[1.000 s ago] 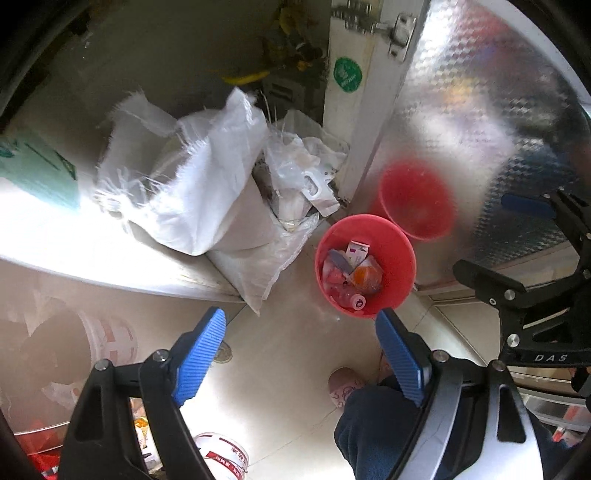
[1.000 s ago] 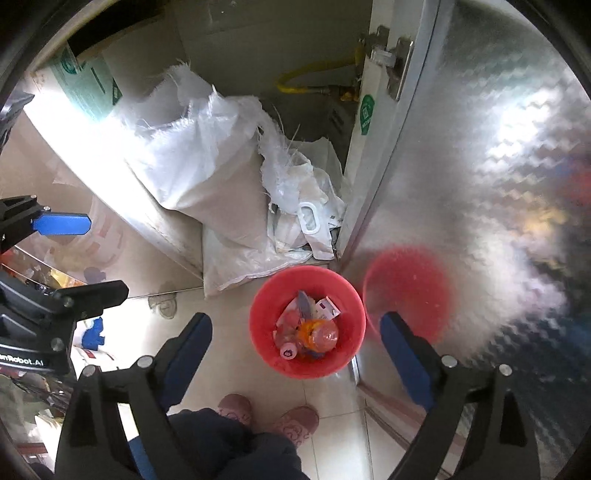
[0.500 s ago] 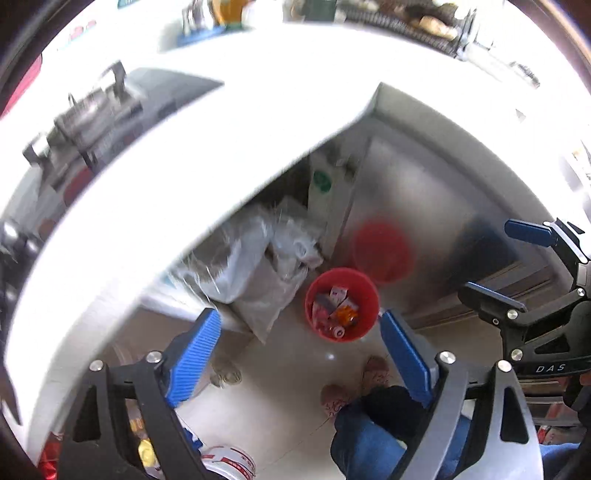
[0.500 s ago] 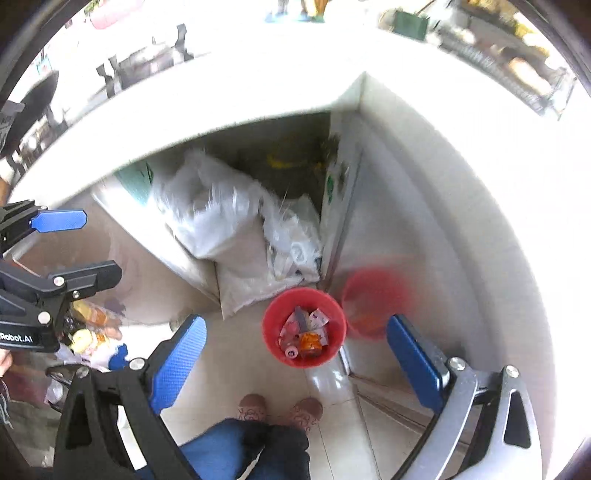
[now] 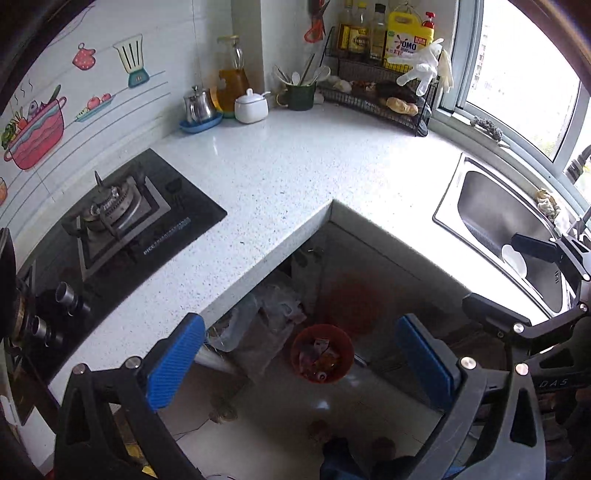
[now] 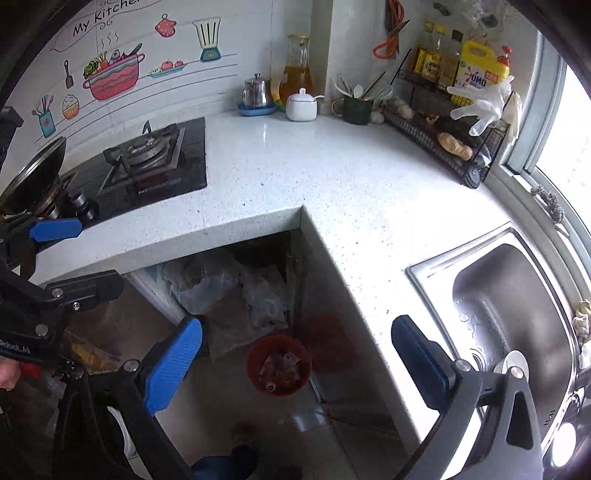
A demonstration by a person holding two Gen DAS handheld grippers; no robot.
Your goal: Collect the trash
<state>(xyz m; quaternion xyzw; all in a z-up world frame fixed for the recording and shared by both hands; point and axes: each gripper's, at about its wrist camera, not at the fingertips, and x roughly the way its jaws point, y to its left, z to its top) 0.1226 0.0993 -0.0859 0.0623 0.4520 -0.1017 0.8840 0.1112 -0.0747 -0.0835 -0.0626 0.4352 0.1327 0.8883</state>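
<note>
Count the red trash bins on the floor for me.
1. The red bin stands on the floor by the inner corner of the counter, holding trash. The red patch beside it is its reflection in the metal cabinet door. More could sit hidden under the counter.

Looked like a home kitchen: speckled white L-shaped countertop (image 5: 295,173) ahead of the grippers, gas hob (image 5: 122,225) set in to the left, steel sink (image 6: 517,295) to the right, oil bottles (image 5: 358,31) on a rack beyond, cooking-themed wall stickers (image 6: 110,74).
</note>
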